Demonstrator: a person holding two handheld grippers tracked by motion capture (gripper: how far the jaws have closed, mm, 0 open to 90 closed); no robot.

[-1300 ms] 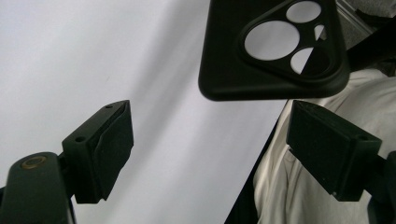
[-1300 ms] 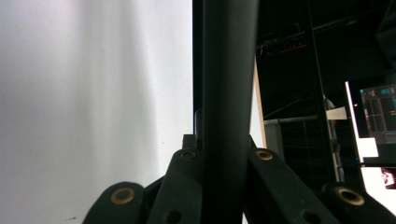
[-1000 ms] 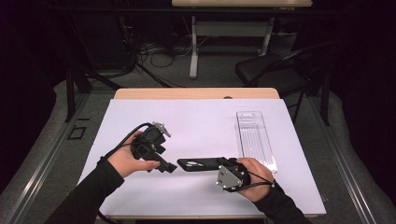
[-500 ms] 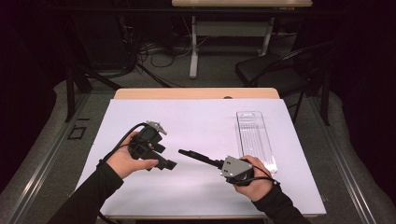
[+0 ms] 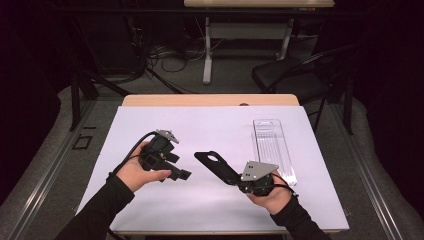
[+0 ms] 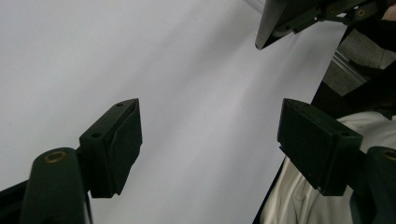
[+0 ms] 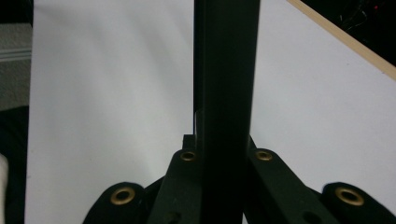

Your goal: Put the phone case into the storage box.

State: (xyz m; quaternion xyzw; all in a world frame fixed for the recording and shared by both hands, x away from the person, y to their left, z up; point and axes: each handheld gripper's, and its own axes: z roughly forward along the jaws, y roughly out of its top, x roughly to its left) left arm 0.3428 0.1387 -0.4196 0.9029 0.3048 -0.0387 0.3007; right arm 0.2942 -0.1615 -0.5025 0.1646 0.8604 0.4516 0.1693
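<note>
A flat black slab (image 5: 214, 164) with a small cutout near its far end is held off the table, slanting up and to the left. My right gripper (image 5: 236, 178) is shut on its near end; in the right gripper view the slab (image 7: 226, 84) stands edge-on between the closed jaws of that gripper (image 7: 226, 142). My left gripper (image 5: 182, 175) hovers to the slab's left, pointing right. In its own view the left gripper (image 6: 210, 116) is open with only white table between the pads; its jaws have just been closing slightly. The slab's tip (image 6: 280, 21) shows at that view's top right.
A clear plastic tray (image 5: 272, 145) lies lengthwise on the right of the white table cover (image 5: 210, 125). A wooden table edge (image 5: 210, 100) runs along the back. Beyond it are a dark chair (image 5: 295, 75) and floor cables (image 5: 165, 55).
The right hand has lifted the black slab from lying flat on the table and tilted its far end up. The left gripper has stayed in place.
</note>
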